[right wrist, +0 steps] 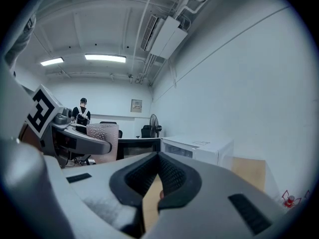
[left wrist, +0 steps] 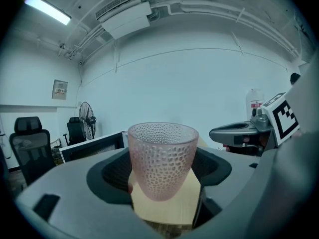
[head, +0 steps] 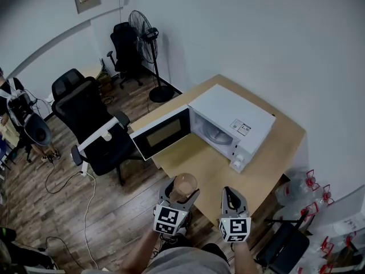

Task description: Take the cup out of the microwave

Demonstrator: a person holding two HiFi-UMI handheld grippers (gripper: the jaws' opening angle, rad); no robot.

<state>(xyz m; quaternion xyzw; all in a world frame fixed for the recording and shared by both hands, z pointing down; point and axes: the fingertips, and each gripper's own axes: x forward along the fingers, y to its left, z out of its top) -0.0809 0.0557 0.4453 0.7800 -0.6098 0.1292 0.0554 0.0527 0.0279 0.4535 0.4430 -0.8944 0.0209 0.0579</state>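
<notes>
A pinkish dimpled glass cup [left wrist: 162, 159] stands upright between the jaws of my left gripper [left wrist: 162, 176], which is shut on it. In the head view the cup [head: 184, 186] is held above the table's near edge, well out of the white microwave [head: 231, 124]. The microwave's door [head: 161, 133] hangs wide open to the left and its cavity shows only the turntable. My right gripper [head: 230, 198] hovers beside the left one; its jaws [right wrist: 158, 183] meet with nothing between them. The cup [right wrist: 102, 141] also shows at the left of the right gripper view.
The wooden table [head: 217, 173] carries the microwave. Black office chairs [head: 91, 124] stand left of the open door, a floor fan [head: 145, 39] further back. Cables run over the wood floor. A person [right wrist: 81, 114] stands far across the room. Bottles and a rack [head: 308, 198] sit at the right.
</notes>
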